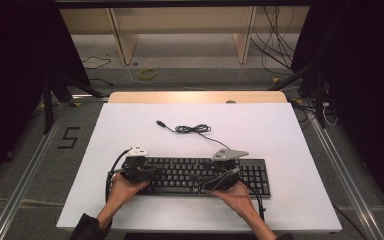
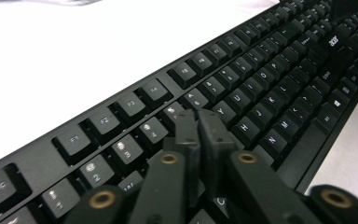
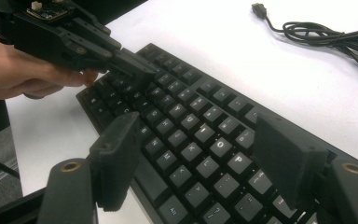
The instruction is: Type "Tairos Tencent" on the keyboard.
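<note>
A black keyboard (image 1: 195, 175) lies on the white table top (image 1: 280, 135), near its front edge. Its cable (image 1: 194, 129) is coiled loosely behind it and ends in a USB plug (image 1: 159, 122). My left gripper (image 1: 150, 173) hovers low over the keyboard's left end. In the left gripper view its jaws are pressed together, tips (image 2: 198, 119) just above the upper letter keys (image 2: 270, 74), nothing between them. My right gripper (image 1: 212, 177) stands over the keyboard's middle. Its jaws (image 3: 200, 156) are spread wide above the keys (image 3: 191, 121), holding nothing. The left gripper (image 3: 137, 70) and the hand on it appear beyond.
The cable (image 3: 326, 35) and plug (image 3: 259, 8) lie on bare white surface behind the keyboard. The table's wooden far edge (image 1: 195, 96) borders a grey floor. Metal rails (image 1: 25, 175) run along both sides, with loose wires and a shelf frame farther back.
</note>
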Available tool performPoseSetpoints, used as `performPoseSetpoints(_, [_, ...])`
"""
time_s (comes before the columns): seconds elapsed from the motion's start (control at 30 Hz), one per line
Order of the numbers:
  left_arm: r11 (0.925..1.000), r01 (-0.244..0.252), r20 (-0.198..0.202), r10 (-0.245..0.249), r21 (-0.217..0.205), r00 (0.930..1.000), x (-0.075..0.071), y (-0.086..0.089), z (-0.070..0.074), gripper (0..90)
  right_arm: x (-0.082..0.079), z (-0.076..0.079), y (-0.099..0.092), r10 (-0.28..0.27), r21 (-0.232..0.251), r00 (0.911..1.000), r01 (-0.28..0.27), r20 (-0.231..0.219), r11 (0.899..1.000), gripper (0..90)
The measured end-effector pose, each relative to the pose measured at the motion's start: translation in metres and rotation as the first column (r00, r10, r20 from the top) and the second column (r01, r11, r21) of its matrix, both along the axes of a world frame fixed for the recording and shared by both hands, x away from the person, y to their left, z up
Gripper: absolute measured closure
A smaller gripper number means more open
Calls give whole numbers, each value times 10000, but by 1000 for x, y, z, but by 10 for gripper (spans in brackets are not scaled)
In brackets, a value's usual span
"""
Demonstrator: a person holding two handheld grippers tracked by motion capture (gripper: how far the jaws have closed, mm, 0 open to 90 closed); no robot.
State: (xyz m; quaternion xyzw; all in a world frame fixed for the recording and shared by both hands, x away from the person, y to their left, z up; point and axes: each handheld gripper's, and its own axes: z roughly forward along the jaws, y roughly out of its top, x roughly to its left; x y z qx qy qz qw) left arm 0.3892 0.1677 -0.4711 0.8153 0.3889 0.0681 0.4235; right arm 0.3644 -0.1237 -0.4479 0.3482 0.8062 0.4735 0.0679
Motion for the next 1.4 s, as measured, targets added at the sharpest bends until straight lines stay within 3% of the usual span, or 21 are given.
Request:
performPoseSetpoints(0.3, [9990, 107, 1, -107, 427, 9999, 3, -7, -2, 892, 0, 0, -1, 9, -9, 10000, -9, 23, 10000, 327])
performPoseSetpoints(0.9, [9972, 49, -182, -36, 741, 9998, 5, -9, -7, 892, 0, 1, -1, -36, 25, 10000, 36, 72, 10000, 324])
performPoseSetpoints(1.23, [9977, 5, -325, 17, 678, 9995, 5, -8, -6, 892, 0, 2, -2, -58, 1, 10000, 58, 80, 10000, 324])
performPoseSetpoints(1.4, [9991, -80, -342, 95, 423, 9994, 4, -6, -3, 852, 0, 2, -2, -61, 5, 9999, 61, 84, 10000, 324])
